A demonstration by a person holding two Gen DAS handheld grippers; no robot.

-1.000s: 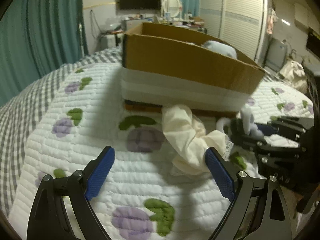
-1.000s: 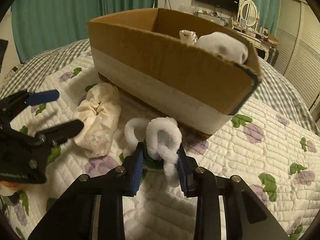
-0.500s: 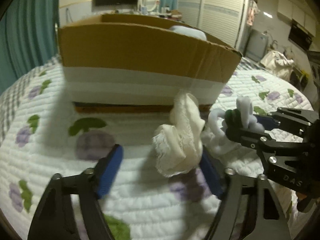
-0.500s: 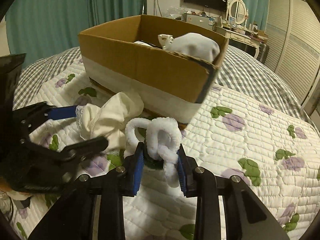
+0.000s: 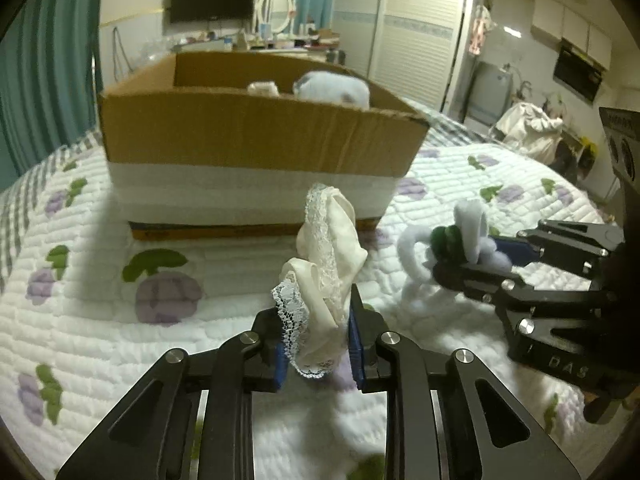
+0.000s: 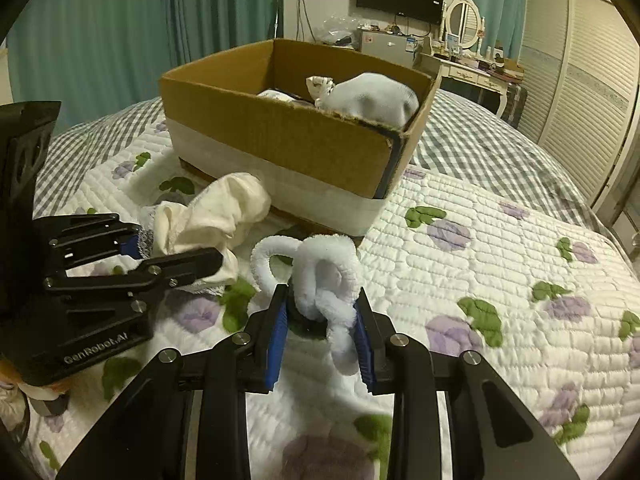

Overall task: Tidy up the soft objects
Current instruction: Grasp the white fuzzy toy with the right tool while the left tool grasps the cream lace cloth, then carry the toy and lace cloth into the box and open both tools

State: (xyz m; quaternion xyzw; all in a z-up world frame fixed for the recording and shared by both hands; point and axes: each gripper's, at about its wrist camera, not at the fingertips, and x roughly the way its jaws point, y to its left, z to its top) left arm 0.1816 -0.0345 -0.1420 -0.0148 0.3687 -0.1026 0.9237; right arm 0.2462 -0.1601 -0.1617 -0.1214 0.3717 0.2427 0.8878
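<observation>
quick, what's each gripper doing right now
Left gripper: closed on the cream lace cloth.
Right gripper: closed on the white fuzzy loop toy.

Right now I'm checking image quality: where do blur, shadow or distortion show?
Left wrist view: cardboard box is soft and blurred, a dark shadow falls on the quilt left of it; right wrist view: sharper, fisheye bends the wardrobe doors.

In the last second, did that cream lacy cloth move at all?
Yes. The cream lacy cloth lay on the quilt; now the left gripper has clamped it and raised it before the cardboard box.
</observation>
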